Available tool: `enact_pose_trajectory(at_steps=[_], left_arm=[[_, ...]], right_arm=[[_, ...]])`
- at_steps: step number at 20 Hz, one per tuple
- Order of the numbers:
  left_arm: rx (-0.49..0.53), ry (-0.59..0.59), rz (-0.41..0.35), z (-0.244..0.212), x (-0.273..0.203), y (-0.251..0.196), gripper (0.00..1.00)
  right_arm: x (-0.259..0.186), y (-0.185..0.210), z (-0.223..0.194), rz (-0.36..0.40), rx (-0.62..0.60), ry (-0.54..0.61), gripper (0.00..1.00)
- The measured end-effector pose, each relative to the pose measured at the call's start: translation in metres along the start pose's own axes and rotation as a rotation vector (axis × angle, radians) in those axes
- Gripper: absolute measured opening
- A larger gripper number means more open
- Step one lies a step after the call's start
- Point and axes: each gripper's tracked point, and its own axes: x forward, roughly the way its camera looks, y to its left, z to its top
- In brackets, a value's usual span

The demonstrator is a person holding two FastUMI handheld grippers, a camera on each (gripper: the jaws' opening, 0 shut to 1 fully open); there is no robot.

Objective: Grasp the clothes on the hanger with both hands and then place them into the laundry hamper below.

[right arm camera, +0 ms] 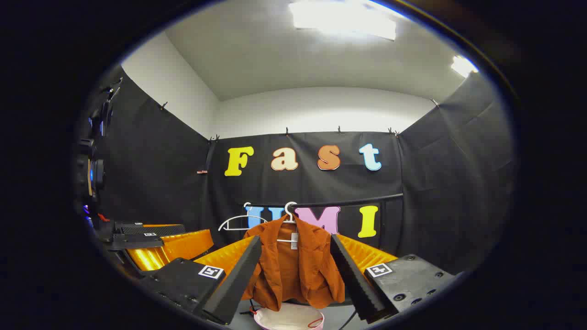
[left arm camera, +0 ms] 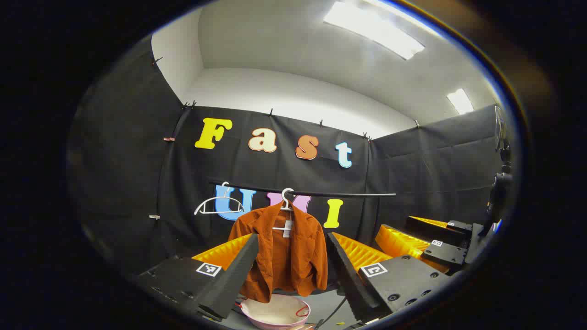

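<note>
I see a black rail [left arm camera: 321, 193] running across the back of the booth, in front of the black cloth wall [left arm camera: 412, 165]. Toward its left end hangs a bare white hanger [left arm camera: 219, 205], tilted a little. Above the cloth I make out a white wall [right arm camera: 321, 110] and a grey ceiling [right arm camera: 257, 50], where two bright light panels [left arm camera: 373, 28] glare. Small clips [right arm camera: 287, 131] pin the cloth along its top edge.
</note>
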Motion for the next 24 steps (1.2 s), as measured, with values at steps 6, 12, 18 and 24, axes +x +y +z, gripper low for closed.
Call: enact_pose_trajectory(at_steps=[6, 12, 18, 24], left_arm=[[0.011, 0.012, 0.000, -0.002, 0.001, 0.001, 0.94], [0.003, 0.002, 0.004, 0.001, 0.003, 0.003, 0.94], [-0.007, 0.008, 0.001, 0.001, 0.001, 0.009, 0.94], [0.000, -0.001, 0.008, 0.002, 0.002, 0.017, 0.94]], right_arm=[[0.000, -0.006, 0.007, -0.017, -0.020, -0.019, 0.97], [0.001, -0.001, 0.009, -0.011, -0.018, -0.018, 0.97], [0.002, 0.005, 0.008, -0.015, -0.031, -0.011, 0.97], [0.004, 0.005, 0.010, -0.033, -0.030, -0.012, 0.96]])
